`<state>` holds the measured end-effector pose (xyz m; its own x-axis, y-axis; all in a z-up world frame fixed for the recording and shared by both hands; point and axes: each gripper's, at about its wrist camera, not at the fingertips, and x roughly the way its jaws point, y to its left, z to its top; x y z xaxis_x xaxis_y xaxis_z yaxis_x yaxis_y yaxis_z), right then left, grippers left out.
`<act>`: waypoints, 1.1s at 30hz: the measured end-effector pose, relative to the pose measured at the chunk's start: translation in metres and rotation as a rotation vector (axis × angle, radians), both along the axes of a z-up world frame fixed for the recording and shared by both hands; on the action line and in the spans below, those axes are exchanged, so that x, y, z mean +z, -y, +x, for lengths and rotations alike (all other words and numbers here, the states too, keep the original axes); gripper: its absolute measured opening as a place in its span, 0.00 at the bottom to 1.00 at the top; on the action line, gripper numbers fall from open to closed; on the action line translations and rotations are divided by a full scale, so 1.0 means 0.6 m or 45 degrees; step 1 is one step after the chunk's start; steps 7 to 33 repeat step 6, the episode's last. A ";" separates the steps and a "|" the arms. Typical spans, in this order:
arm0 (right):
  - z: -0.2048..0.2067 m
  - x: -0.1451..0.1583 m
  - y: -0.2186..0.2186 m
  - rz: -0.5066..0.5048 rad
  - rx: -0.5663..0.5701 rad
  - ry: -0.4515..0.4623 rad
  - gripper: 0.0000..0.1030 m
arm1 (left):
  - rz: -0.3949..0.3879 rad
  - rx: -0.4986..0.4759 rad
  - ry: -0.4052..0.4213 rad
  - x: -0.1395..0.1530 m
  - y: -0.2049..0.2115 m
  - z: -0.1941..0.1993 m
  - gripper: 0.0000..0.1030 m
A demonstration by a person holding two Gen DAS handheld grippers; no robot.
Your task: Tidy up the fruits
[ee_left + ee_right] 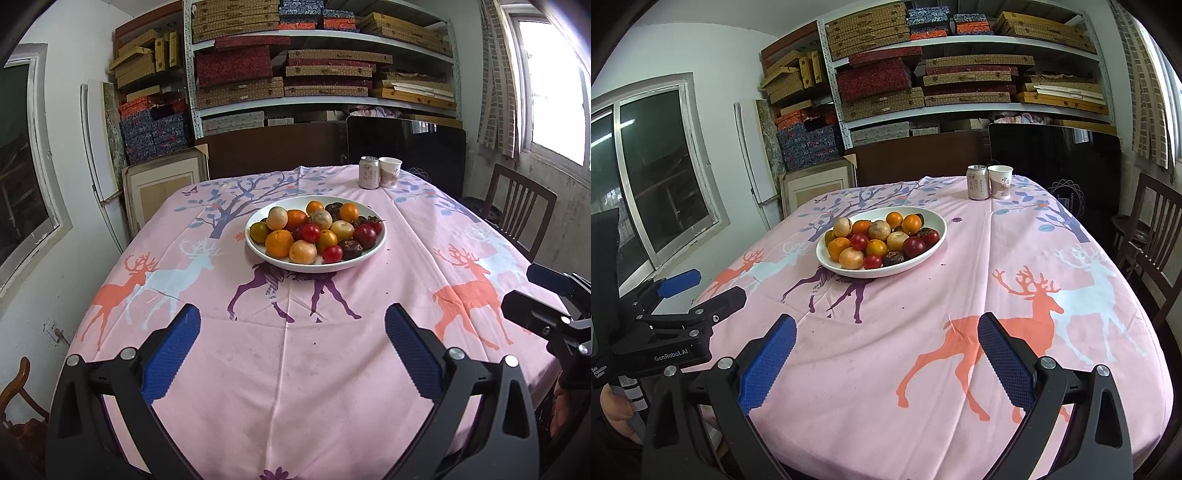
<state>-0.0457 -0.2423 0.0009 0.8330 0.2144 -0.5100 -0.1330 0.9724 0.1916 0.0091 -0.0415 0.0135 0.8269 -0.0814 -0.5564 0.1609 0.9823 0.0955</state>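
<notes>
A white bowl (258, 246) stands in the middle of the pink deer tablecloth, piled with several mixed fruits: oranges (279, 243), red tomatoes (311, 232), pale round fruits and dark purple ones. The bowl also shows in the right wrist view (936, 236). My left gripper (291, 325) is open and empty, low over the near part of the table, well short of the bowl. My right gripper (886, 332) is open and empty, to the right of the left one, also short of the bowl. The left gripper also shows in the right wrist view (698, 288).
A drink can (369, 172) and a paper cup (390, 172) stand at the table's far edge. A wooden chair (517, 210) is at the right, another chair (18, 398) at the near left. Shelves of boxes (321, 66) fill the back wall.
</notes>
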 end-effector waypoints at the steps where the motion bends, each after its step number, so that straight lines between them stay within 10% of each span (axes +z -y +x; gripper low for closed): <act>1: 0.000 0.000 0.000 0.001 0.001 -0.001 0.96 | -0.003 0.002 -0.001 0.000 -0.001 -0.001 0.95; 33: 0.000 0.000 0.002 0.001 -0.006 -0.001 0.96 | -0.008 0.028 -0.010 -0.003 -0.005 0.001 0.95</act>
